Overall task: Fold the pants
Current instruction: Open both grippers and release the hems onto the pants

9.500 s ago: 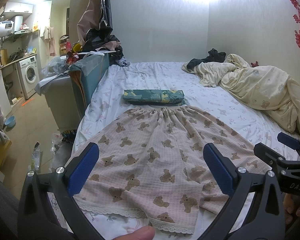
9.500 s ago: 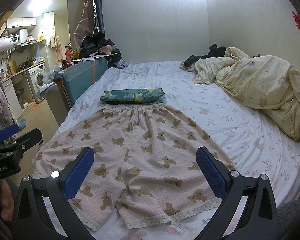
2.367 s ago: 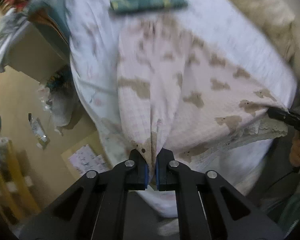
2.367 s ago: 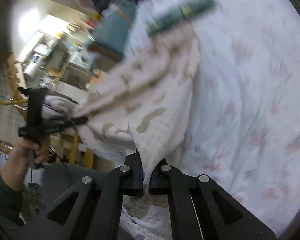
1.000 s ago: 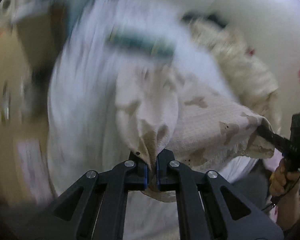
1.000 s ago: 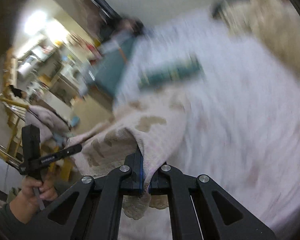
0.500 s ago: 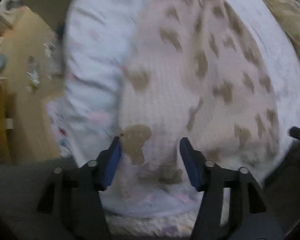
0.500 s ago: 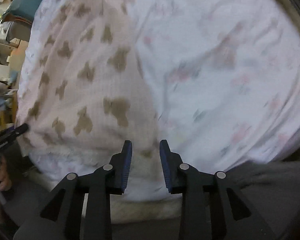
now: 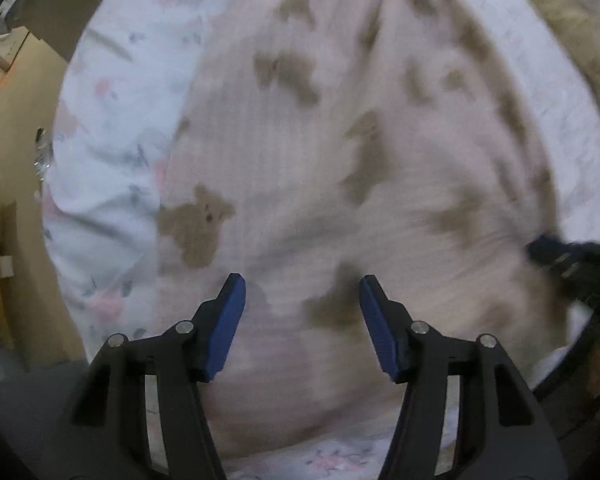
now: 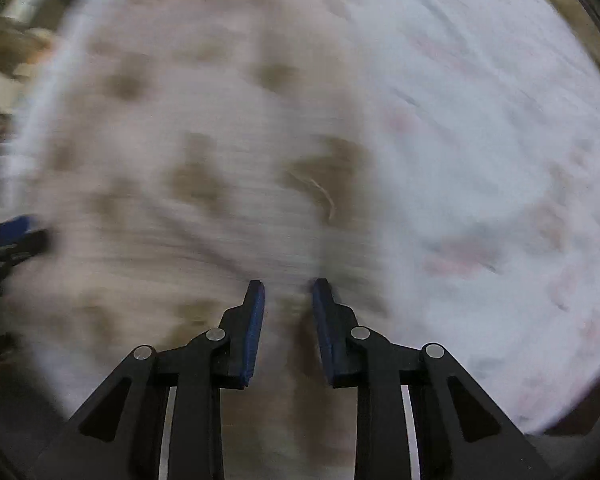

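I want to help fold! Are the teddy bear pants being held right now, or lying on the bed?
Lying on the bed. The pants rest on the sheet, and both grippers, left and right, are open above them.

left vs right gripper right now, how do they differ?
Left gripper has its jaws spread wide; right gripper has only a narrow gap. The left sits over the pants beside their edge toward the floor; the right sits at the edge bordering bare floral sheet. Both are open, gripping nothing, with blue pads.
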